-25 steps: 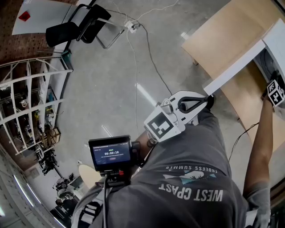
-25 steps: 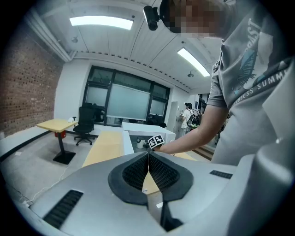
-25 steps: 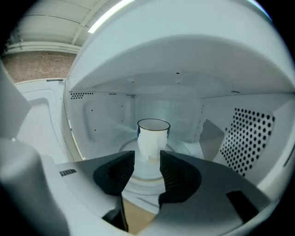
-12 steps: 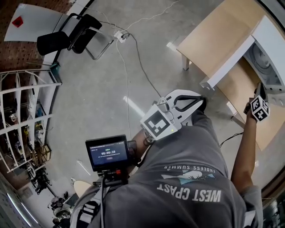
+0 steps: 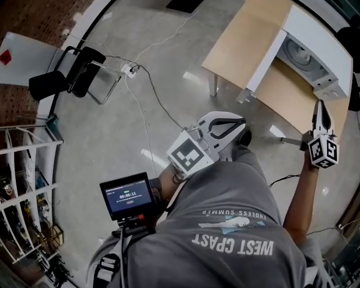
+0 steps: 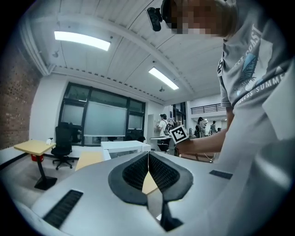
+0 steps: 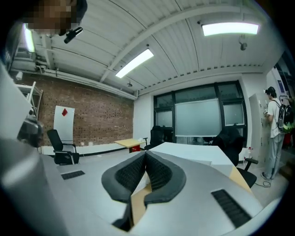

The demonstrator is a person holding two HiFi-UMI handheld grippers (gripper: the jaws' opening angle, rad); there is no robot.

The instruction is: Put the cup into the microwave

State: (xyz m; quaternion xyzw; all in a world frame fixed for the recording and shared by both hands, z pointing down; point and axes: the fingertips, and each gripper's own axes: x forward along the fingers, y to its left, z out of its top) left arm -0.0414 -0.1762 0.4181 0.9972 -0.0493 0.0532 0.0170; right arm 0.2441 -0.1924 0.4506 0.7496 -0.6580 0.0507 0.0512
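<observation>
The left gripper (image 6: 148, 154) is closed, empty; the right gripper (image 7: 145, 154) just closed on nothing — both carried level, probably idle, short of the microwave (image 5: 315, 42), upper right.

White microwave (image 5: 322, 32); pale wood table (image 5: 242, 35); grey floor (image 5: 101, 146); black chair (image 5: 49, 84); red brick wall (image 5: 28, 16); grey shirt (image 5: 236, 214).
</observation>
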